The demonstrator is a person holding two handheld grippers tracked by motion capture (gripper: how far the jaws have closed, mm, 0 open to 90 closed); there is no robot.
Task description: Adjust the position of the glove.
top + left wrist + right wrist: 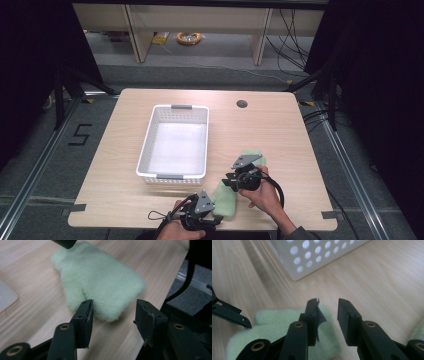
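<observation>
Landmark: we take the white basket [172, 145], which stands on the wooden table [280, 130], as our reference for every place.
Green fleece cloth [225, 200]: we see it lying flat on the table to the right of the basket and nearer the person, running from beside the basket's near right corner down toward the table's near edge.
Left gripper [113, 312]: we hold it at the near end of the cloth, farther from the basket. Its jaws stand apart, one on each side of the cloth's rounded tip; the pads do not press on it, so nothing is grasped.
Right gripper [328, 315]: we hold it over the cloth's far end, closer to the basket's perforated wall. A narrow gap shows between the jaws with bare table in it; they are released, clamping nothing.
</observation>
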